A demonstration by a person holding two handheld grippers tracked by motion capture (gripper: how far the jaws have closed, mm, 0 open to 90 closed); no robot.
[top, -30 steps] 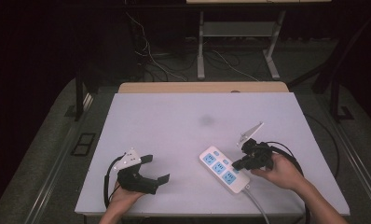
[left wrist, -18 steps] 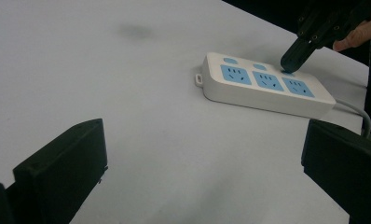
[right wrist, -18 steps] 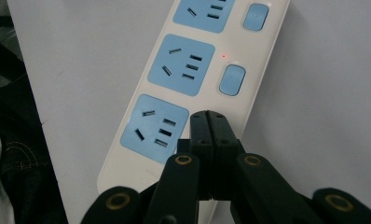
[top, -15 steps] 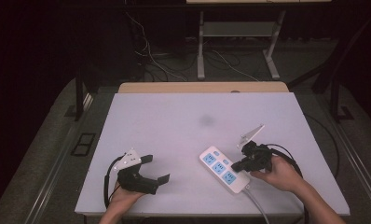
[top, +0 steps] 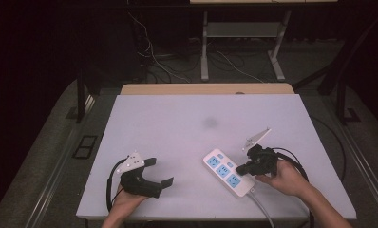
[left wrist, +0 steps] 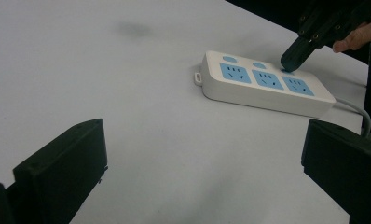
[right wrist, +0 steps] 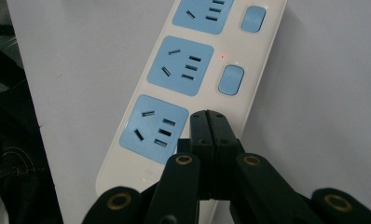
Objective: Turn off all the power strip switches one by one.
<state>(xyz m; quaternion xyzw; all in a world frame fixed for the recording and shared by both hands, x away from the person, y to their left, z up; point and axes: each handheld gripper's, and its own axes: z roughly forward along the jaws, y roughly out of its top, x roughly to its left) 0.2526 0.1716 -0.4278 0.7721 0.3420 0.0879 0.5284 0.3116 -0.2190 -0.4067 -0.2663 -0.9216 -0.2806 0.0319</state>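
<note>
Almost nothing has moved since the earlier frame; both hands sit where they were, and the right claw has only nudged a touch along the strip. At the left, the left gripper (top: 159,172) rests on the white table (top: 177,123) with its jaws spread wide and nothing between them, well apart from the work. Toward the right lies the power strip (top: 227,172), white with three blue sockets, set slantwise near the table's front edge, its cable running off toward the person. Furthest right, the right gripper (top: 241,168) has its jaws pressed together, pinching nothing, the joined tip set down on the strip beside the near socket (right wrist: 153,128), where that socket's switch would be; the button itself is hidden under the tip, so contact is probable rather than certain. A red lamp (right wrist: 222,57) glows by the middle switch (right wrist: 231,80). By my reckoning the middle socket is already on, the near switch is being pressed, and the far one (right wrist: 252,19) may remain.
</note>
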